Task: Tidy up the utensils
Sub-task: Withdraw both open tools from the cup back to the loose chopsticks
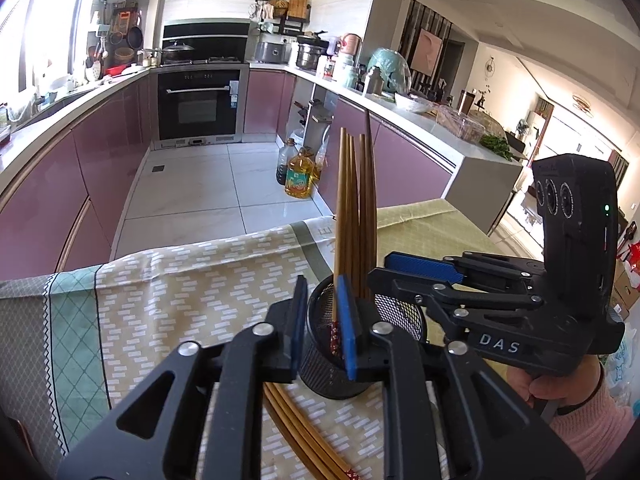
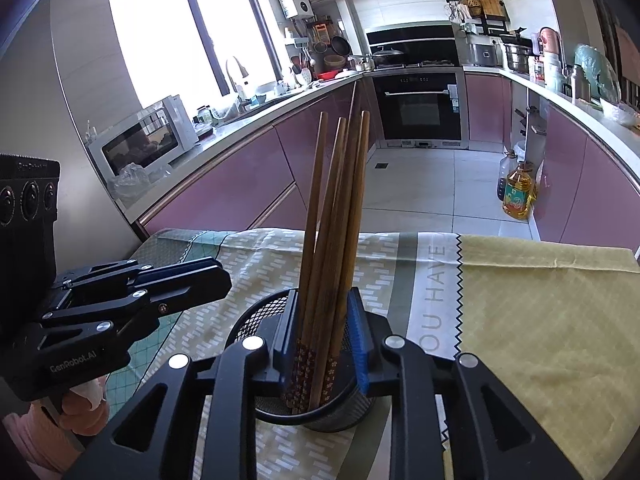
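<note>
A black mesh cup stands on the patterned tablecloth; it also shows in the right wrist view. Several brown chopsticks stand upright in it. My left gripper straddles the cup's near rim, its jaws partly open, with one pad inside the cup. My right gripper is shut on the bundle of chopsticks, whose decorated ends sit inside the cup. More loose chopsticks lie on the cloth under my left gripper.
The table's far edge drops to a tiled kitchen floor. Oil bottles stand on the floor by pink cabinets. A plain yellow cloth covers the table's right part.
</note>
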The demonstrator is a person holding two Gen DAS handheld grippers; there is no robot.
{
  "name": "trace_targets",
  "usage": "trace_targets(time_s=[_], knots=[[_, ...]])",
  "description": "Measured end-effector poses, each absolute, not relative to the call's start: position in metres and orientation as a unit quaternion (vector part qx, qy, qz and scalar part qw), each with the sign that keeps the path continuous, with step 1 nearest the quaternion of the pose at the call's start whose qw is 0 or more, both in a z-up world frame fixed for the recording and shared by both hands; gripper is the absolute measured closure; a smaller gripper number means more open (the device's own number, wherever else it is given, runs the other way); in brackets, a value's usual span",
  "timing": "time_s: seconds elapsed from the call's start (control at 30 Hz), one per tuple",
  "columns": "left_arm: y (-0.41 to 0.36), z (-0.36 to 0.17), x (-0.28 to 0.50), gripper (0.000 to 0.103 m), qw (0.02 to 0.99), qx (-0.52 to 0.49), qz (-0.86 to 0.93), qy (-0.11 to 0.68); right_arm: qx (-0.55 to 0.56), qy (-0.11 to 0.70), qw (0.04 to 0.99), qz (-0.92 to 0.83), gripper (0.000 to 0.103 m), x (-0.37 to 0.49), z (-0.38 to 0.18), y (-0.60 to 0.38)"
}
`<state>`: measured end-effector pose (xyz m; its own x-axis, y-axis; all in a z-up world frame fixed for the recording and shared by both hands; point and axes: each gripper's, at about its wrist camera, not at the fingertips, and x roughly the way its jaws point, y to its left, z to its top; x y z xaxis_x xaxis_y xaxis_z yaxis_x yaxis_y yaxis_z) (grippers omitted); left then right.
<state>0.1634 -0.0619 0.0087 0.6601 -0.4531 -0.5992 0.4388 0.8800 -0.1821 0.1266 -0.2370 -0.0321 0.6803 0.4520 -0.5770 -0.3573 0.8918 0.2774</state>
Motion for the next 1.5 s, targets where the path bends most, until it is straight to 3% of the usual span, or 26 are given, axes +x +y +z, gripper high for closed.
trace_targets(time_s=[0.33,0.5,0.67,0.9,1.5], knots=[[-0.024,0.0,0.118,0.058,0.934,0.0,-0.193,0.299,0.047,0.292,0.914,0.278,0.068,0.068,-0.016,-0.227],[-0.003,-0.022,0.104,0.044,0.933,-0.01,-0.165,0.32,0.038,0.315,0.898,0.305,0.068,0.047,-0.036,-0.215],[0.004,-0.049,0.094,0.035,0.927,-0.008,-0.141,0.348,0.039,0.364,0.881,0.299,0.068,0.046,-0.073,-0.202],[-0.001,-0.081,0.084,0.035,0.91,0.001,-0.143,0.39,0.034,0.405,0.869,0.284,0.068,0.047,-0.107,-0.19],[-0.026,-0.105,0.08,0.039,0.888,0.025,-0.162,0.43,0.032,0.413,0.871,0.264,0.068,0.045,-0.114,-0.189]])
